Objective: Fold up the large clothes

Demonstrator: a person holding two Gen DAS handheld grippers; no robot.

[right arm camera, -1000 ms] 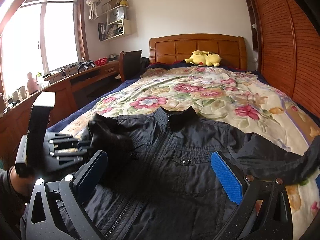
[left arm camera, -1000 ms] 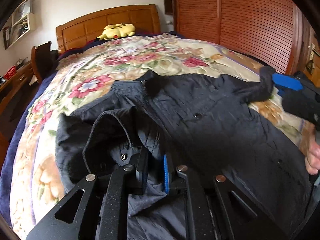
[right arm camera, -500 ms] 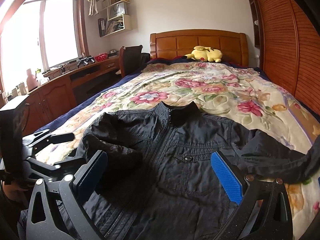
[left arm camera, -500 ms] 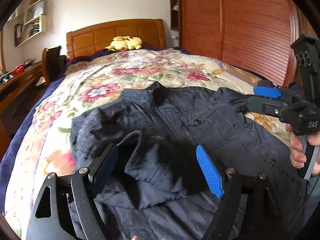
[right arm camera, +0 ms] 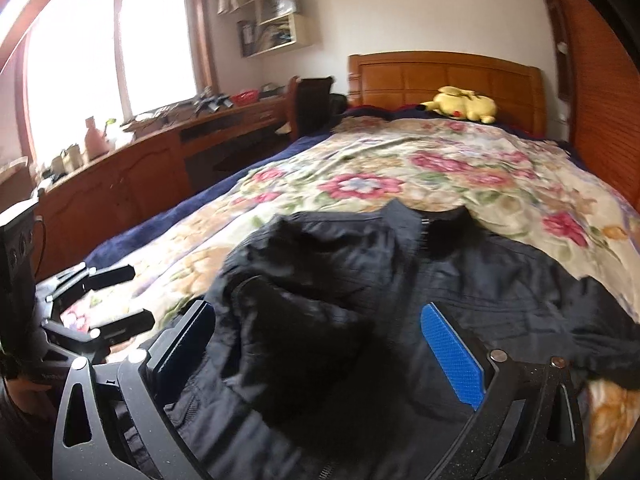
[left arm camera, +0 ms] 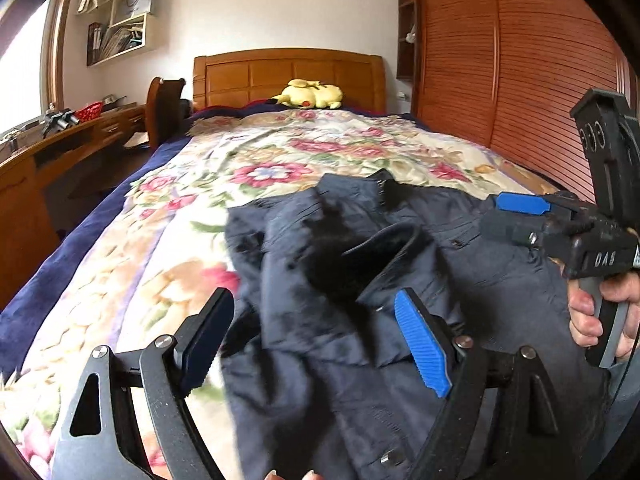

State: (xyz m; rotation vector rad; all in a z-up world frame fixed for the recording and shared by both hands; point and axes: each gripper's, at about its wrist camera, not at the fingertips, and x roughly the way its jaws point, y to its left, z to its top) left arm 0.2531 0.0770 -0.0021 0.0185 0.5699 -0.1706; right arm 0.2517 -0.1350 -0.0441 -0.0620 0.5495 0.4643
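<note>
Broadly, we work over a wide bed [right arm camera: 500,168] spread with a floral quilt [left arm camera: 280,152], its wooden headboard [left arm camera: 288,74] at the far end. On the near half of the quilt lies our dark jacket [right arm camera: 460,280], front up, collar toward the headboard, zip down the middle. Its sleeve on the window side is folded in across the chest in a rumpled heap [left arm camera: 360,256]; the other sleeve trails out toward the wardrobe side [right arm camera: 608,344]. A long desk [right arm camera: 160,148] runs under the window beside the bed. Our left gripper [left arm camera: 316,340] hangs over the jacket's edge, jaws spread wide with nothing between the pads. Our right gripper [right arm camera: 332,356] hovers above the jacket's front, jaws likewise wide apart and gripping nothing. A yellow plush toy [right arm camera: 464,106] rests against the headboard.
</note>
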